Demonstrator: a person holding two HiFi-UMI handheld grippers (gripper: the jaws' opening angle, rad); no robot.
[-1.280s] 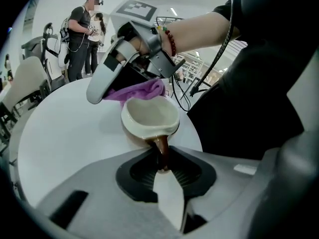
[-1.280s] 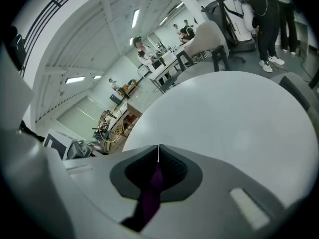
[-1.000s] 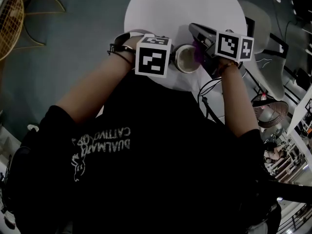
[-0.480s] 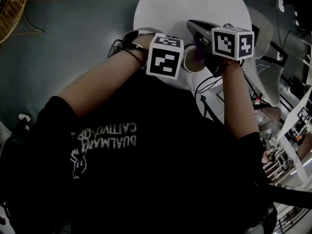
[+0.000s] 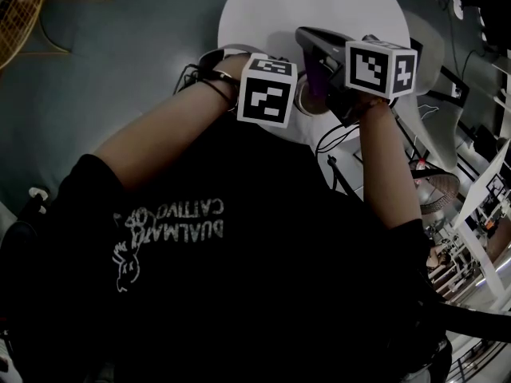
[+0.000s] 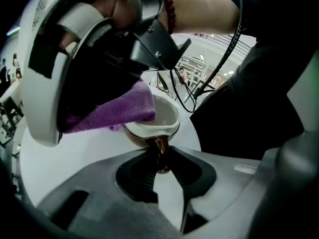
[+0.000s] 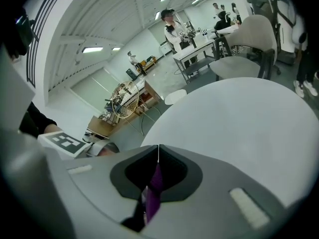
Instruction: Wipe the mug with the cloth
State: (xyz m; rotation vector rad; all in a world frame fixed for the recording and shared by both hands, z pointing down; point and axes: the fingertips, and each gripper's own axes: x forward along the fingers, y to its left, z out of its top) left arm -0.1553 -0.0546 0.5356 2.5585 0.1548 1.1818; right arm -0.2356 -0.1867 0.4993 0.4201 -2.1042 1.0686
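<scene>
A cream mug (image 6: 152, 118) with a brown outside stands over the round white table (image 5: 263, 6). My left gripper (image 6: 160, 151) is shut on its brown handle (image 6: 160, 146). A purple cloth (image 6: 114, 111) hangs from my right gripper (image 7: 158, 148), which is shut on it, and drapes over the mug's rim and into its mouth. In the right gripper view the cloth (image 7: 154, 188) shows as a thin purple strip between the jaws. In the head view the mug (image 5: 302, 100) is mostly hidden between the two marker cubes, with the cloth (image 5: 317, 82) just above it.
A grey chair (image 5: 435, 50) stands at the table's right, and black cables (image 5: 335, 146) hang by its near edge. A gold wire chair (image 5: 20, 10) is at the far left. People, tables and another chair (image 7: 249, 39) fill the room behind.
My right gripper has moved left and over the mug with the cloth, so the mug's open mouth, visible before, is now mostly covered. The left gripper keeps its hold.
</scene>
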